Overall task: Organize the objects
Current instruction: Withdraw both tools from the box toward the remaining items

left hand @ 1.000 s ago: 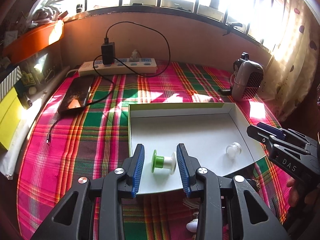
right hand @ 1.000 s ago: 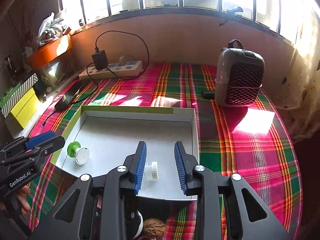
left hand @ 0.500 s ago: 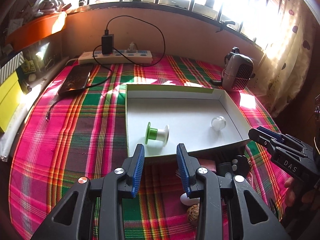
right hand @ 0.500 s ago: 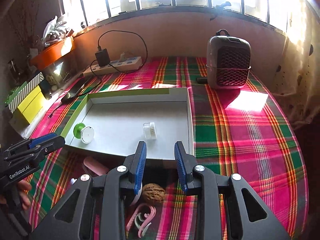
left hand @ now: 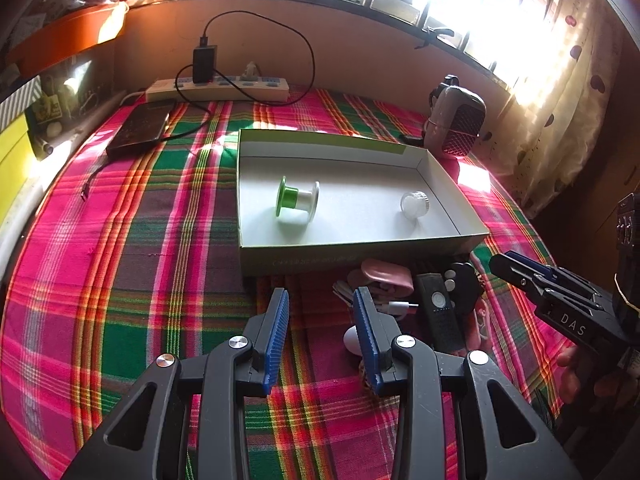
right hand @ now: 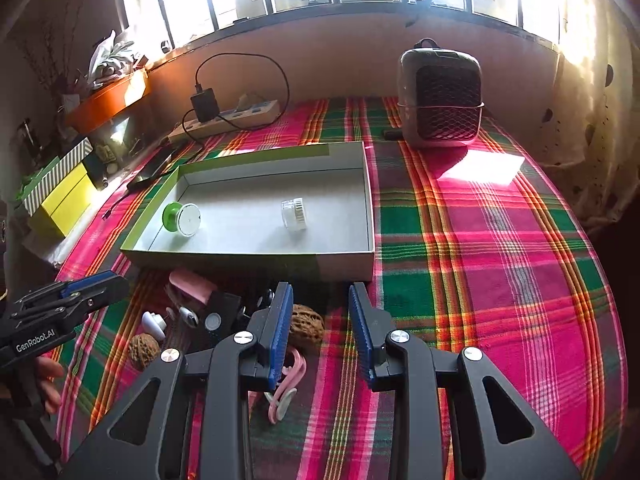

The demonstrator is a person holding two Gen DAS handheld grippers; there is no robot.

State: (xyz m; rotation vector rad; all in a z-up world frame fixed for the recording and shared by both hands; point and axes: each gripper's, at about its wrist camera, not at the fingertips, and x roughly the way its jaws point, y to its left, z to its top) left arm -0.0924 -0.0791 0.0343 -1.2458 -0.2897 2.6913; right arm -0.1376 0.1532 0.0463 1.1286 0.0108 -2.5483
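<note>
Both tongs are empty: the left gripper [left hand: 318,312] stands with its blue jaws apart over bare cloth, and the right gripper [right hand: 320,306] is also parted, with nothing between the pads. In the centre of the right wrist view the shallow box [right hand: 344,258] already keeps a green spool [right hand: 182,218] at its left and a small clear jar [right hand: 294,214] near the middle. The things not yet sorted lie in a heap just below the box's near wall, lower centre of the frame: a walnut [right hand: 306,328] touching the right gripper's left jaw, a second walnut [right hand: 143,351], a pink case [right hand: 190,285], a black remote [left hand: 442,316]. The walnut looks light, hard and round – it may roll, so I would take it across its widest part.
</note>
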